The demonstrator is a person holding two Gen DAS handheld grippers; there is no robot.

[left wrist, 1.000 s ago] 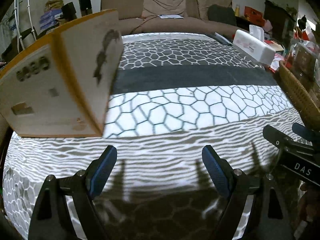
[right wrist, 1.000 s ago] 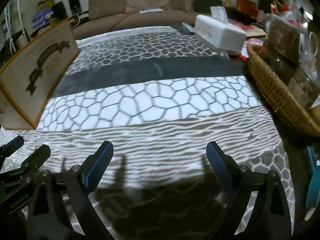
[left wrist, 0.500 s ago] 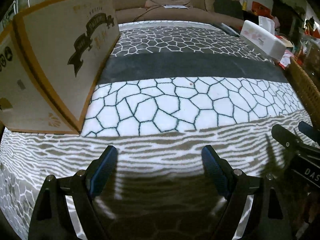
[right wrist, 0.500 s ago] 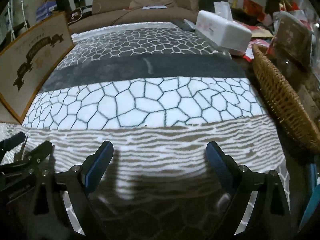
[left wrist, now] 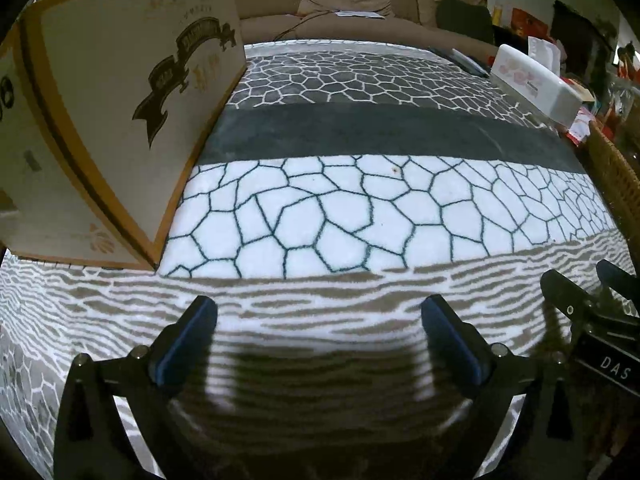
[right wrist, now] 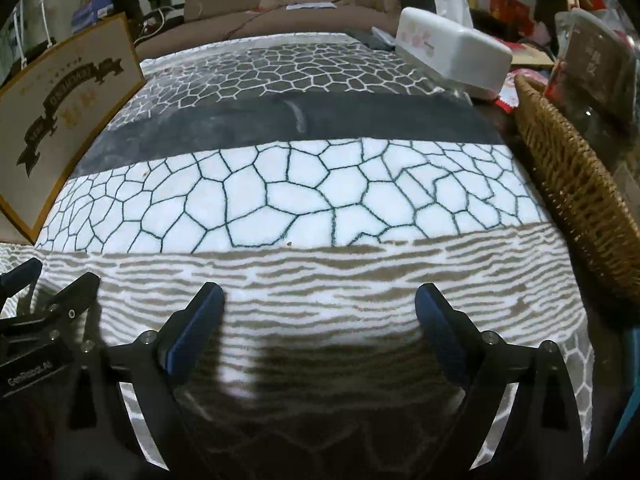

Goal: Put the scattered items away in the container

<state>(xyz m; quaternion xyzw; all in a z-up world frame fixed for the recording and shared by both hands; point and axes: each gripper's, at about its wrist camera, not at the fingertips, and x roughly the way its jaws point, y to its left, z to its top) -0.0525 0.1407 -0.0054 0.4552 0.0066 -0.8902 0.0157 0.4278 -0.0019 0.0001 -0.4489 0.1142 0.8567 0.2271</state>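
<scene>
My left gripper is open and empty, low over the patterned cloth. My right gripper is open and empty beside it; its fingers show at the right edge of the left wrist view. The left gripper shows at the left edge of the right wrist view. A cardboard box with a dark banner print stands at the left, also in the right wrist view. A wicker basket stands at the right edge. No loose item lies on the cloth between the grippers.
A white tissue box sits at the far right of the cloth, also in the left wrist view. A brown sofa stands behind the table. Clutter and packaged goods crowd the right side beyond the basket.
Both grippers have moved forward and lower over the cloth. The cardboard box now looms larger and more upright at the left. Both grippers stay open.
</scene>
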